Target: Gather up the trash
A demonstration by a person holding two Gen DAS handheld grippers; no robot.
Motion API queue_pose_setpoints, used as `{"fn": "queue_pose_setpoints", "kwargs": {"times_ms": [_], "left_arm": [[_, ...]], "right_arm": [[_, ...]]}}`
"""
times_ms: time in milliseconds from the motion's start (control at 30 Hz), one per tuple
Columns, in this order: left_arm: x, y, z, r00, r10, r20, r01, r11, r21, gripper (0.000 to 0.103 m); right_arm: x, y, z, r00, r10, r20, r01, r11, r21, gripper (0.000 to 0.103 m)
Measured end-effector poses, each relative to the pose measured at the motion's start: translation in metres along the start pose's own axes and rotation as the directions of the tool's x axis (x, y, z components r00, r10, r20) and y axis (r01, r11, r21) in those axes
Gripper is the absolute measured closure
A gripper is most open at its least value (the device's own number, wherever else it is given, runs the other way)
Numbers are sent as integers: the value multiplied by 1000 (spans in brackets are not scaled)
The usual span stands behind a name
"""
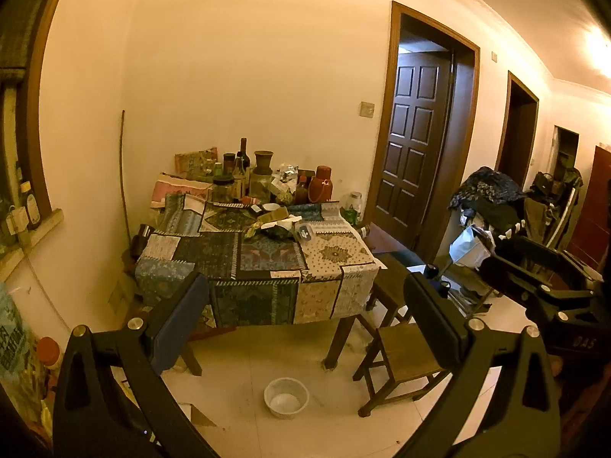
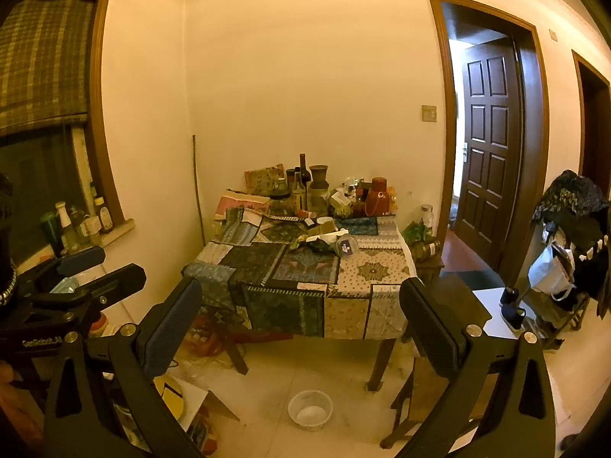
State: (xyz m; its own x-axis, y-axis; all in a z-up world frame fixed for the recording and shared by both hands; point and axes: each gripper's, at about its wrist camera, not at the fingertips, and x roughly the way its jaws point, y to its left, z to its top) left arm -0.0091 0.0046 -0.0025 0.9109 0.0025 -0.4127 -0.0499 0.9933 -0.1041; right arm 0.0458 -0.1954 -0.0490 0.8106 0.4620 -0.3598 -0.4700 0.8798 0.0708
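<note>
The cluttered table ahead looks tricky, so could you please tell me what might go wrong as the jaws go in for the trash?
1. The wrappers lie close before glass bottles and jars; a wide sweep may topple them.
2. The white bowl and wooden stool stand on the floor by the table, so stepping closer risks a trip.
3. Dim light may make trash hard to tell from keepsakes.

Open floor (image 1: 343, 431) lies before the worktop (image 1: 267, 263), broken only by a white bowl (image 1: 286, 397). Stools (image 1: 404, 355) crowd its right corner. Its near half is bare cloth; bottles (image 1: 240, 175) and clutter (image 1: 278, 225) block the far half.
</note>
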Motion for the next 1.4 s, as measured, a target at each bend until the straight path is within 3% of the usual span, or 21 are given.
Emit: {"fn": "queue_pose_setpoints", "kwargs": {"times_ms": [533, 1400], "left_arm": [[6, 0, -10, 1000, 5, -17, -5, 1000, -3, 1], [9, 1, -14, 1000, 5, -23, -5, 1000, -9, 1]], "right_arm": [[5, -6, -2, 999, 2, -36, -2, 1000, 18, 0], [4, -7, -2, 1000, 6, -25, -7, 1000, -6, 0]]}}
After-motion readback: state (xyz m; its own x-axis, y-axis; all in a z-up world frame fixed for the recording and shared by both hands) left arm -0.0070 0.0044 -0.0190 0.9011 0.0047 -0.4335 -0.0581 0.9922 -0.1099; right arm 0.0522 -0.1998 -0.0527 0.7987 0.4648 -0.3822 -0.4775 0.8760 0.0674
